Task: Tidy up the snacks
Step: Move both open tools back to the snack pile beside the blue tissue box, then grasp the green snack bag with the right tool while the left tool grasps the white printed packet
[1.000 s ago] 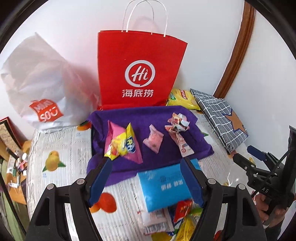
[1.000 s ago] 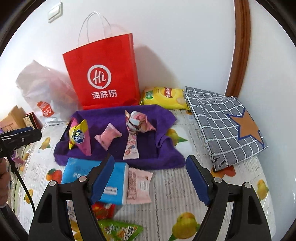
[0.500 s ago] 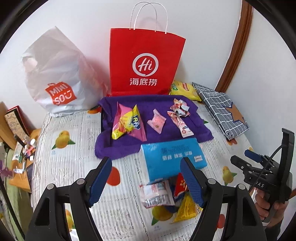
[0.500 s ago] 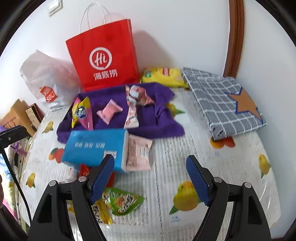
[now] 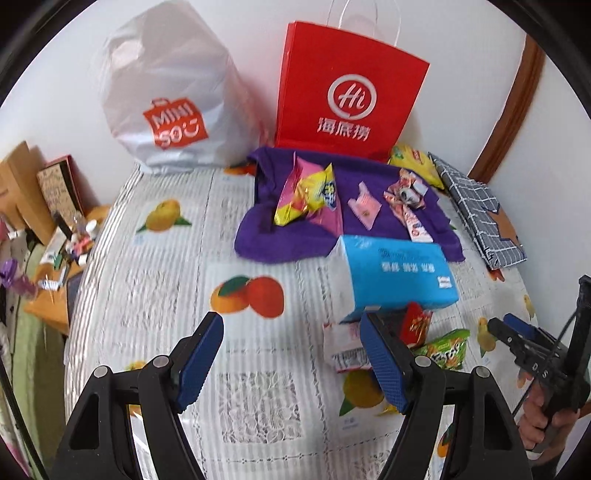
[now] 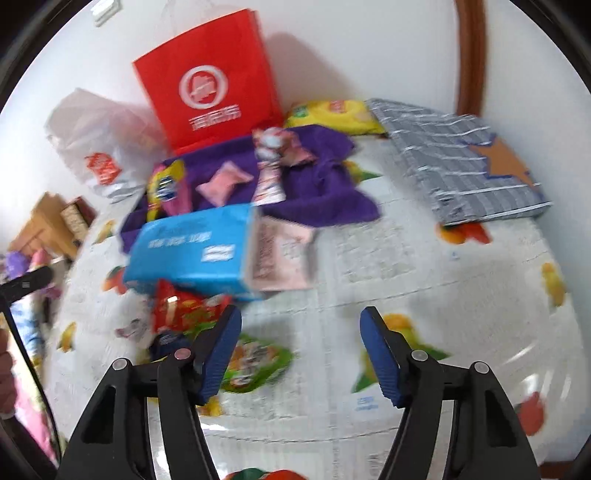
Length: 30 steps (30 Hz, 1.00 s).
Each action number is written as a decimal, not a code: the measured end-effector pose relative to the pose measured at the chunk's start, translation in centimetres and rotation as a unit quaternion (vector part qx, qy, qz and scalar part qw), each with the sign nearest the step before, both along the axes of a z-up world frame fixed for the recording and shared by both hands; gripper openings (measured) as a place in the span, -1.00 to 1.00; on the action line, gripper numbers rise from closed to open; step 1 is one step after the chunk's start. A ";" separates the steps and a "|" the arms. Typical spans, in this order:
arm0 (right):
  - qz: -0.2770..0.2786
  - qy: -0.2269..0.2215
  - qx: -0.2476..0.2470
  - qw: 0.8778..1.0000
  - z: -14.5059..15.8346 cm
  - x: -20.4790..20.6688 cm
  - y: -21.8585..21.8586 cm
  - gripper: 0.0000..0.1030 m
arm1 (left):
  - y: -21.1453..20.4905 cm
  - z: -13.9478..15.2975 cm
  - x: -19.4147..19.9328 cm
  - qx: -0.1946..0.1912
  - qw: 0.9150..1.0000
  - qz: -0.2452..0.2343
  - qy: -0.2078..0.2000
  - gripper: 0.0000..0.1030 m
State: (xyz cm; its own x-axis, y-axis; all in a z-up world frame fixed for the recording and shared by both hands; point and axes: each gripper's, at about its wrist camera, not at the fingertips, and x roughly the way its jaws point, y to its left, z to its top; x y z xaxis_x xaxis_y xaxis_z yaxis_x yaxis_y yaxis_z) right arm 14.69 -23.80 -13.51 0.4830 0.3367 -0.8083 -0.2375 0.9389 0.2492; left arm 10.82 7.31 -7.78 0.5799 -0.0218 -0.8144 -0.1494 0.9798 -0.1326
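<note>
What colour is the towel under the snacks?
Purple towel; clearest in the left wrist view.

A plain white wall closes the far side, evenly lit, with soft shadows falling on it. A curved brown wooden frame runs up the wall at far right. The tabletop wears a white lace-patterned cloth printed with oranges and other fruit. Off its left edge stands a low wooden side table crowded with small clutter, with a brown cardboard piece and a framed board leaning behind it. A white wall switch sits high at far left.
</note>
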 end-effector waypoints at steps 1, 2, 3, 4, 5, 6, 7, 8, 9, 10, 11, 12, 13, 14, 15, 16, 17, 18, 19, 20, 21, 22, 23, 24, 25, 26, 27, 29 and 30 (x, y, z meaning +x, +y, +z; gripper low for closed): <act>0.016 0.000 0.008 1.000 -0.2 -0.3 0.6 0.31 | 0.0 -0.2 -0.1 -0.002 1.000 -0.001 0.002 0.45; 0.032 -0.002 0.012 0.999 -0.4 -0.6 1.3 0.31 | 0.0 -0.3 -0.2 -0.003 1.000 -0.003 0.004 0.45; 0.041 -0.003 0.013 0.999 -0.5 -0.8 1.8 0.31 | -0.2 -0.4 -0.2 -0.004 1.000 -0.005 0.004 0.45; 0.055 -0.004 0.009 0.998 -0.8 -1.0 2.5 0.31 | -0.2 -0.5 -0.3 -0.004 1.000 -0.007 0.004 0.45; 0.066 -0.005 0.002 0.998 -1.1 -1.1 3.3 0.32 | -0.3 -0.5 -0.4 -0.004 1.000 -0.009 0.005 0.45; 0.072 -0.004 -0.003 0.997 -1.4 -1.1 3.9 0.32 | -0.3 -0.6 -0.4 -0.004 1.000 -0.011 0.006 0.45; 0.077 -0.002 -0.010 0.997 -1.8 -1.0 4.4 0.32 | -0.4 -0.6 -0.5 -0.004 1.000 -0.013 0.007 0.45; 0.080 0.000 -0.014 0.997 -2.2 -1.0 4.7 0.32 | -0.4 -0.6 -0.6 -0.004 1.000 -0.014 0.007 0.45; 0.085 0.005 -0.016 0.996 -2.7 -0.9 5.0 0.32 | -0.4 -0.7 -0.7 -0.003 1.000 -0.017 0.006 0.45; 0.088 0.010 -0.015 0.996 -3.1 -0.8 5.3 0.32 | -0.4 -0.7 -0.8 -0.003 1.000 -0.018 0.006 0.45; 0.091 0.016 -0.014 0.996 -3.6 -0.7 5.5 0.32 | -0.4 -0.8 -0.8 -0.002 1.000 -0.018 0.007 0.45; 0.093 0.020 -0.014 0.995 -4.0 -0.6 5.6 0.32 | -0.4 -0.9 -0.8 -0.002 1.000 -0.018 0.009 0.45; 0.093 0.020 -0.018 0.995 -4.2 -0.5 5.8 0.32 | -0.3 -1.1 -0.8 -0.003 1.000 -0.018 0.010 0.45; 0.094 0.019 -0.023 0.995 -4.5 -0.4 5.9 0.32 | -0.4 -1.2 -0.8 -0.004 1.000 -0.018 0.013 0.45; 0.097 0.017 -0.028 0.995 -4.7 -0.3 6.1 0.32 | -0.4 -1.5 -0.7 -0.005 1.000 -0.018 0.017 0.45; 0.098 0.017 -0.031 0.995 -4.9 -0.2 6.2 0.32 | -0.5 -1.8 -0.6 -0.007 1.000 -0.019 0.020 0.45; 0.097 0.017 -0.034 0.995 -5.1 -0.2 6.2 0.32 | -0.6 -2.0 -0.6 -0.009 1.000 -0.019 0.022 0.45; 0.098 0.015 -0.036 0.994 -5.3 -0.1 6.2 0.27 | -0.7 -2.3 -0.4 -0.011 0.999 -0.021 0.025 0.45; 0.099 0.011 -0.041 0.994 -5.4 -0.1 6.2 0.14 | -0.9 -2.6 -0.3 -0.013 0.999 -0.023 0.029 0.45; 0.102 0.008 -0.043 0.994 -5.4 -0.2 6.2 0.13 | -1.1 -2.9 -0.2 -0.016 0.999 -0.024 0.034 0.45; 0.104 0.005 -0.041 0.994 -5.3 -0.3 6.1 0.10 | -1.4 -3.3 0.1 -0.019 0.999 -0.026 0.039 0.45; 0.105 0.004 -0.038 0.994 -5.1 -0.4 5.9 0.07 | -1.6 -3.5 0.3 -0.022 0.998 -0.028 0.043 0.45; 0.106 0.003 -0.032 0.994 -4.8 -0.5 5.6 0.05 | -1.8 -3.8 0.4 -0.024 0.998 -0.030 0.046 0.45; 0.105 0.004 -0.027 0.994 -4.6 -0.5 5.4 0.03 | -2.1 -4.1 0.8 -0.027 0.998 -0.033 0.051 0.45; 0.103 0.005 -0.023 0.994 -4.4 -0.6 5.1 0.03 | -2.5 -4.3 1.1 -0.030 0.997 -0.036 0.054 0.45; 0.101 0.002 -0.021 0.995 -4.1 -0.8 4.7 0.03 | -2.7 -4.5 1.4 -0.033 0.997 -0.039 0.056 0.45; 0.098 -0.002 -0.020 0.995 -3.9 -0.9 4.4 0.03 | -3.1 -4.8 1.8 -0.038 0.997 -0.043 0.059 0.45; 0.089 -0.009 -0.021 0.996 -3.4 -1.1 3.7 0.02 | -4.0 -5.4 2.6 -0.044 0.996 -0.053 0.065 0.45; 0.084 -0.011 -0.021 0.996 -3.1 -1.2 3.3 0.02 | -4.4 -5.8 2.9 -0.045 0.995 -0.056 0.069 0.45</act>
State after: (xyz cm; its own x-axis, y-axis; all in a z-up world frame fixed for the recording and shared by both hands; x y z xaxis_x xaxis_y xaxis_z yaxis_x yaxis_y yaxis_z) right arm 13.51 -20.51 -16.60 0.4409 0.3800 -0.8132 -0.3969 0.8951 0.2031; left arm 13.77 2.89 -13.55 0.4525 -0.1569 -0.8778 -0.0628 0.9763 -0.2070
